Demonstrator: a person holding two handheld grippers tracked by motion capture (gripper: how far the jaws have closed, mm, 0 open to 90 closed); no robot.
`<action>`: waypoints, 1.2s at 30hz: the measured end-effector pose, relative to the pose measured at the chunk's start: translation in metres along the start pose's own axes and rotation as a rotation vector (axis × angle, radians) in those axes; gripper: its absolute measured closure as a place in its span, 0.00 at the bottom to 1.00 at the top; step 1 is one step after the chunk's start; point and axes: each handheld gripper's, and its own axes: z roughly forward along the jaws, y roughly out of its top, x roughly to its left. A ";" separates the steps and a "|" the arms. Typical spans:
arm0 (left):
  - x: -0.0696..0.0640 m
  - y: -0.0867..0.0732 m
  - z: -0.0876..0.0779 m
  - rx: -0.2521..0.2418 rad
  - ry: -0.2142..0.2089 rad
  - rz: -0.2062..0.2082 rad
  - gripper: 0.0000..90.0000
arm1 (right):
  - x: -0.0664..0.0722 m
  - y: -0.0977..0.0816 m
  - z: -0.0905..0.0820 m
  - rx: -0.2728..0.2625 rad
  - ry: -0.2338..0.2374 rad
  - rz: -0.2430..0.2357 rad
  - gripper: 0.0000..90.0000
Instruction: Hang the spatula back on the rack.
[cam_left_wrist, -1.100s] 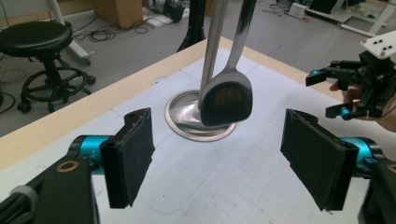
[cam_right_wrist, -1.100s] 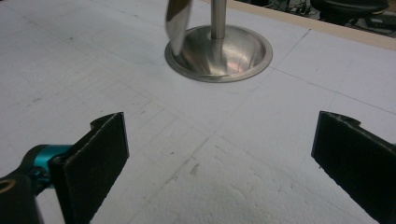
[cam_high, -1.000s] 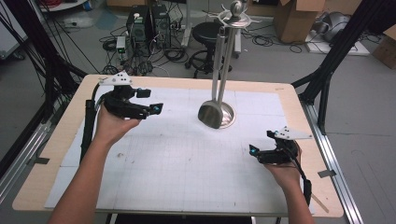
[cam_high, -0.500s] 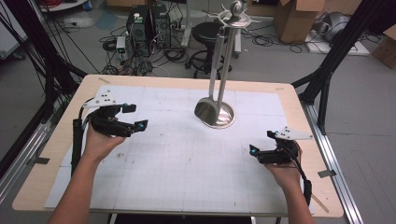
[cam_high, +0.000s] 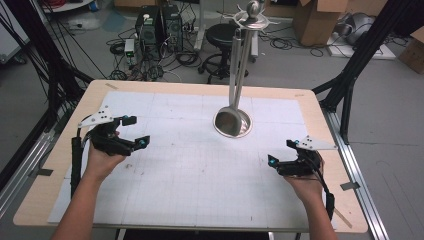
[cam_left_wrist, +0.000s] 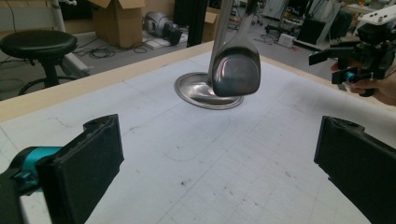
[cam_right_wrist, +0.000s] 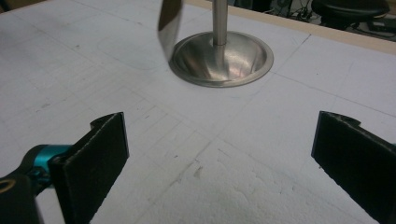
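Note:
A metal stand with a round dished base rises at the back middle of the white mat. A steel ladle hangs from its top, bowl low over the base. The ladle bowl faces the left gripper view and is edge-on in the right gripper view. My left gripper is at the mat's left, pointing toward the stand; its jaws have just been opening and now stand open with nothing between them. My right gripper is open and empty at the right.
The white gridded mat covers a wooden table with a bare rim. Black frame posts stand at both sides. A stool, boxes and cables are on the floor beyond the far edge.
My left hand has moved left and down toward the mat, away from the stand, and its jaws stand wider apart. The right hand has stayed put.

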 end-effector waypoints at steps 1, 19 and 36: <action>0.000 -0.001 -0.001 -0.003 -0.001 -0.002 0.02 | 0.000 0.000 0.000 -0.004 -0.001 -0.001 0.03; 0.002 -0.018 0.002 -0.024 -0.027 -0.014 0.02 | -0.011 -0.002 -0.002 -0.044 0.001 0.043 0.03; 0.001 -0.021 0.002 -0.017 -0.006 -0.013 0.02 | -0.009 -0.001 -0.003 -0.046 0.004 0.044 0.03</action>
